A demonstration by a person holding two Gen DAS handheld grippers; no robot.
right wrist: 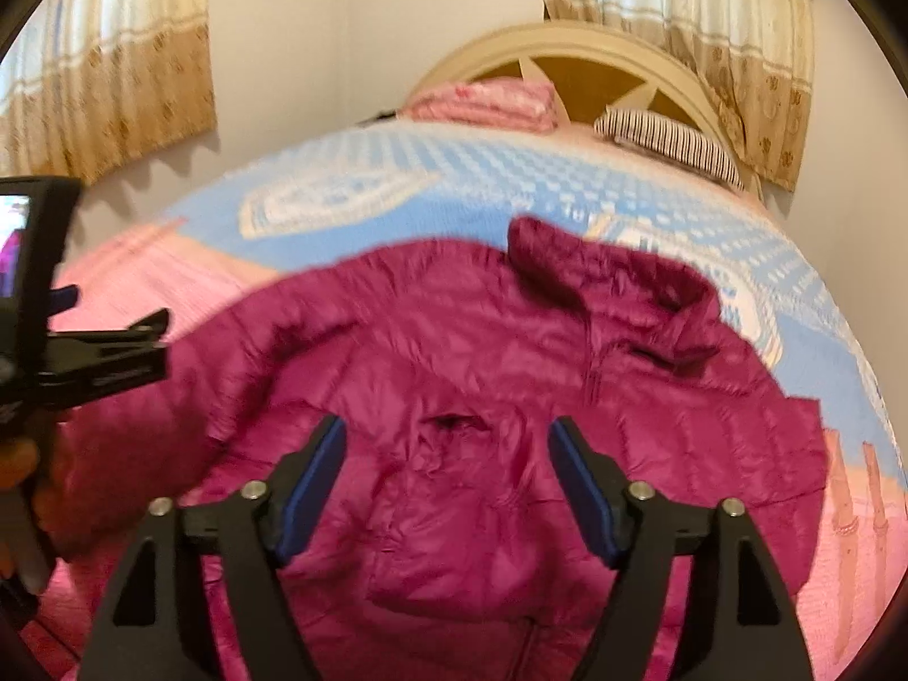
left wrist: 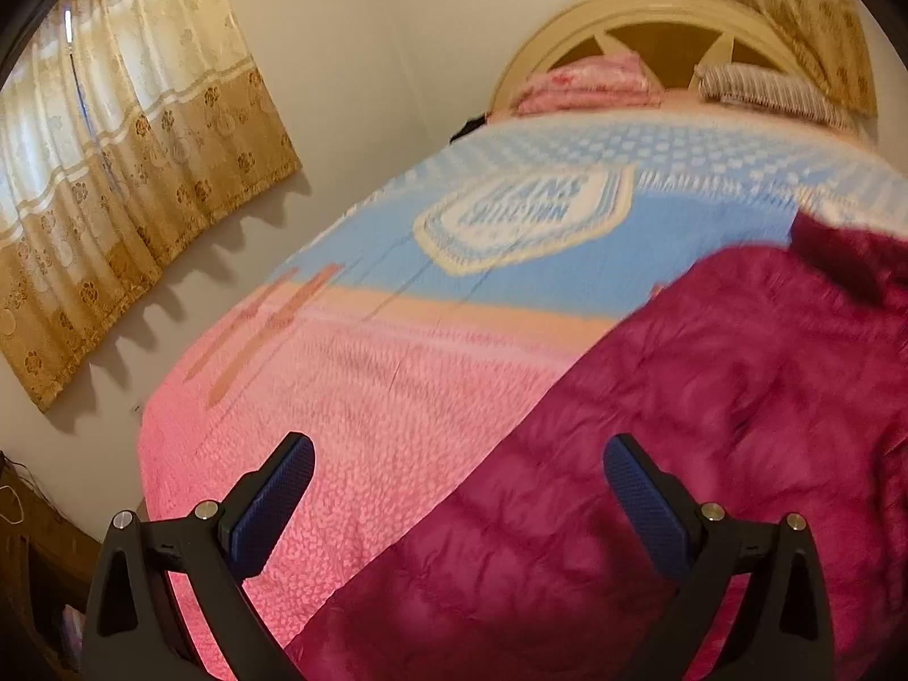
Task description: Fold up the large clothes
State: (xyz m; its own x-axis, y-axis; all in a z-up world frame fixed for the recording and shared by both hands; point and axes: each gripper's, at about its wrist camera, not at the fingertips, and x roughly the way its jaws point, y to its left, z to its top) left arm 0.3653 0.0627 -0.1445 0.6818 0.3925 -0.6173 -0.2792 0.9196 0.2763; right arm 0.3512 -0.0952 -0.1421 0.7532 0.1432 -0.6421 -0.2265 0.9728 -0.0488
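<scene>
Magenta quilted jacket (right wrist: 482,397) crumpled on the bedspread (left wrist: 397,340), both grippers' jaws spread, nothing between them

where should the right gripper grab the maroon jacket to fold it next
Probably the right hem edge of the maroon jacket, coming in from the right, low over the bedspread. The edge lies flat and free there, while the middle is only puffy fabric under the open right gripper.

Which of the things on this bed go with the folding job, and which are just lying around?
For the job: jacket, left tongs, right tongs, both open.
Lying about: pink bedding, striped pillow, bedspread, curtains.
</scene>
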